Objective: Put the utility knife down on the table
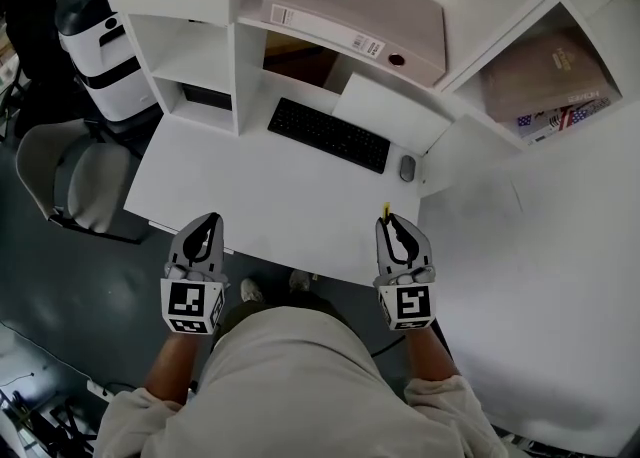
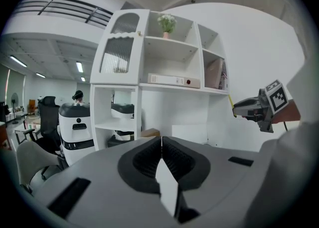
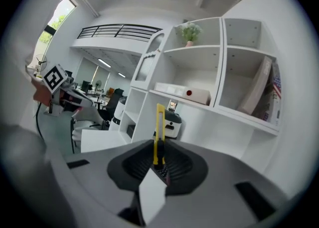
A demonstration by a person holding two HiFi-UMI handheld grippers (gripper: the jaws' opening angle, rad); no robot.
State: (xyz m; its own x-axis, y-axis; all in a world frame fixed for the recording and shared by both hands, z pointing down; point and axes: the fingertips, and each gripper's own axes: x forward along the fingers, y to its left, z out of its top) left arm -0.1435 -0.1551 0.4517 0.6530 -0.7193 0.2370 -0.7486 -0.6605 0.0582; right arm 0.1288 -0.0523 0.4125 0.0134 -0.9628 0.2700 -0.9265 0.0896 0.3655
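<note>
We see the utility knife (image 3: 159, 125) clenched between the jaws of the right gripper (image 1: 387, 224). It is off the table (image 1: 250, 196), in the air over the table's near right corner. Its long axis runs along the jaws. The yellow end sticks out past the jaw tips and points away from the person, toward the far edge and the shelves, while the dark end sits back between the pads (whether a blade is out, we cannot tell).

The left gripper (image 1: 212, 221) hangs over the near edge towards the left corner. Its jaws are pressed together with nothing between them.

Ahead of the knife, near the far right corner, lies a grey mouse (image 1: 407, 168). A black keyboard (image 1: 328, 134) lies just beside it along the far edge, and a white panel (image 1: 385, 111) leans behind that. The stretch of table between the grippers and the keyboard is plain white.

A white shelf unit (image 1: 245, 56) rises at the far edge. It carries a pale binder (image 1: 350, 16) lying flat, books (image 1: 555, 76) in the right compartment and a small plant (image 2: 166, 23) on top. Beyond the left edge stand a grey chair (image 1: 70, 176) and a white-and-black machine (image 1: 95, 46) on a dark floor (image 1: 90, 296). A white wall (image 1: 560, 276) runs along the right.
</note>
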